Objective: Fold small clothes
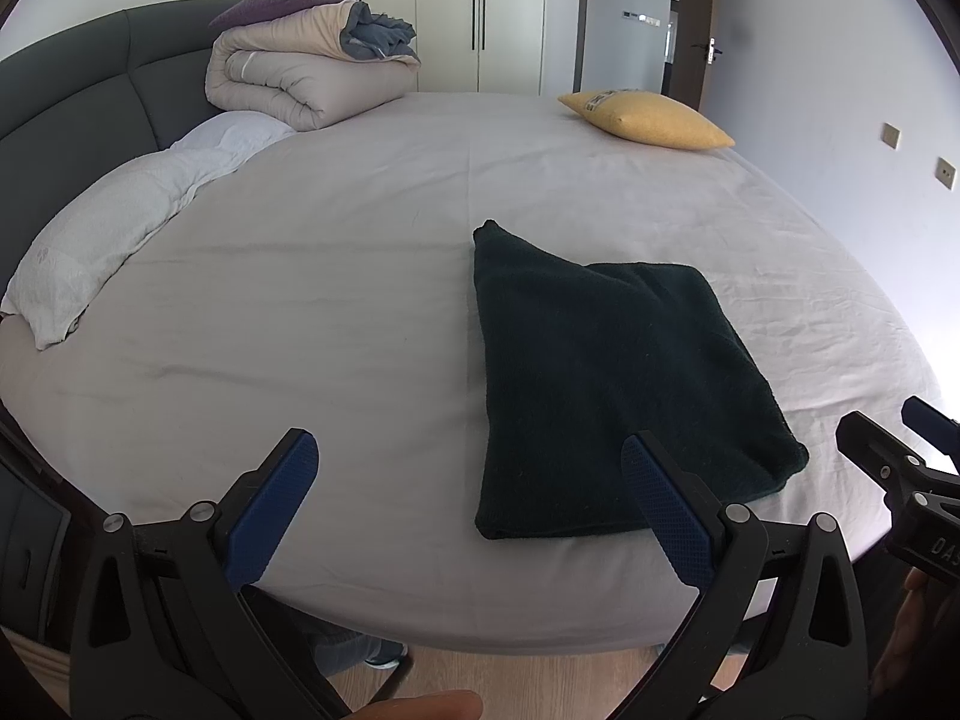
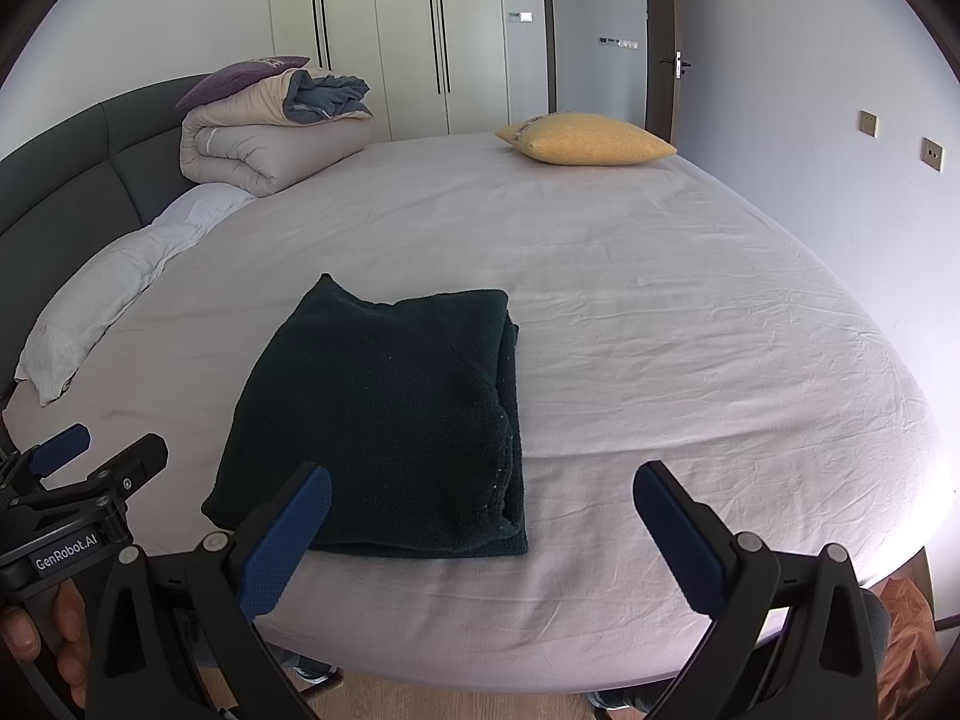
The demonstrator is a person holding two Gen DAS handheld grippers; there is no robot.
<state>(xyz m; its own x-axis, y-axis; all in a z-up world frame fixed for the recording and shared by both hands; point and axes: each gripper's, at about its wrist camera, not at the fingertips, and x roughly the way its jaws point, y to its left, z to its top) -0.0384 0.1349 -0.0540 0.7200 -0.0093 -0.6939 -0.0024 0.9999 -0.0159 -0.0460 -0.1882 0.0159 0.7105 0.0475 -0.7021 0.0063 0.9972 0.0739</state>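
Note:
A dark green garment [image 1: 612,378] lies folded into a flat rectangle on the grey bed sheet [image 1: 300,312], near the bed's front edge. It also shows in the right wrist view [image 2: 390,420]. My left gripper [image 1: 471,450] is open and empty, held above the front edge to the left of the garment. My right gripper [image 2: 483,480] is open and empty, held above the front edge at the garment's right corner. Each gripper shows in the other's view, the right gripper [image 1: 900,438] at the far right and the left gripper [image 2: 102,450] at the far left.
A rolled beige duvet [image 1: 306,72] with a purple cushion sits by the dark headboard [image 1: 90,90]. A white pillow [image 1: 114,228] lies at the left. A yellow cushion [image 1: 648,117] lies at the far corner. Wardrobes and a door stand behind. Wooden floor shows below the bed.

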